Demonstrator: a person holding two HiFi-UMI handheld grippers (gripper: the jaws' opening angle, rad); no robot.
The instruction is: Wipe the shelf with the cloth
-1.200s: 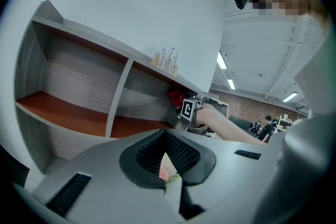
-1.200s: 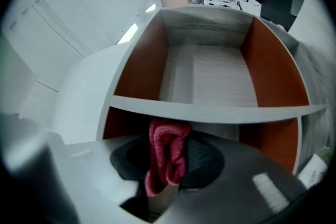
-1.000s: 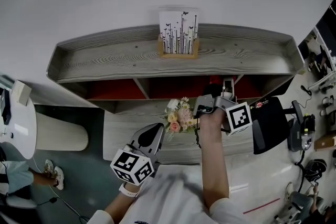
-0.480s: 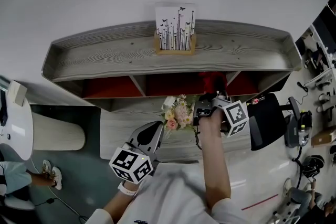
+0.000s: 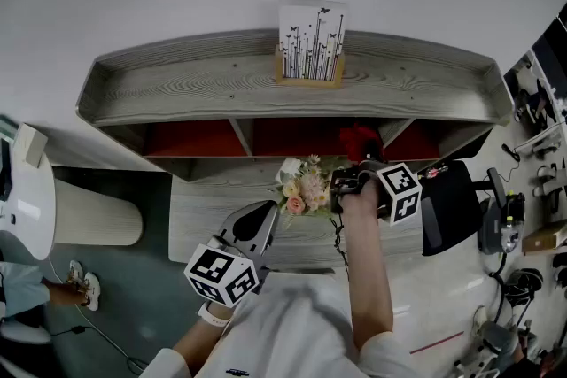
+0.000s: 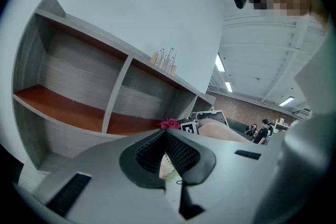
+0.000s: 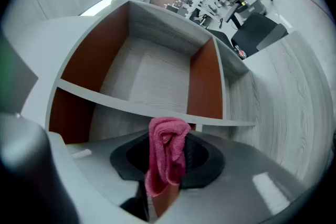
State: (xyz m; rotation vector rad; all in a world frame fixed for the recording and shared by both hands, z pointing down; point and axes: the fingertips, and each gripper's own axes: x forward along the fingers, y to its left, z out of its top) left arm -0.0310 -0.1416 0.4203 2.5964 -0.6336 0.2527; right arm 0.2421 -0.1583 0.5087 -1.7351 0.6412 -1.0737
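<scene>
down at 7 o'clock, left claw (image 5: 255, 226) pressed together, holding nothing. a bit further, near 6 o'clock, flowers (image 5: 304, 188). next, at 4 o'clock, right claw (image 5: 359, 162) pinching the pink cloth (image 5: 359, 140), nudged a little closer to the shelf (image 5: 221, 88) mouth than a moment ago. not touching the red board yet, so probably about to start wiping. far off at 12 o'clock, picture card (image 5: 310, 53) on top.

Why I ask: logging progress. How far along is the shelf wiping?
Done: right gripper is shut on the pink cloth. In hand: cloth held at the red compartment of the shelf, contact unclear. Remaining: the wiping itself; left gripper, shut and empty, hangs back.
</scene>
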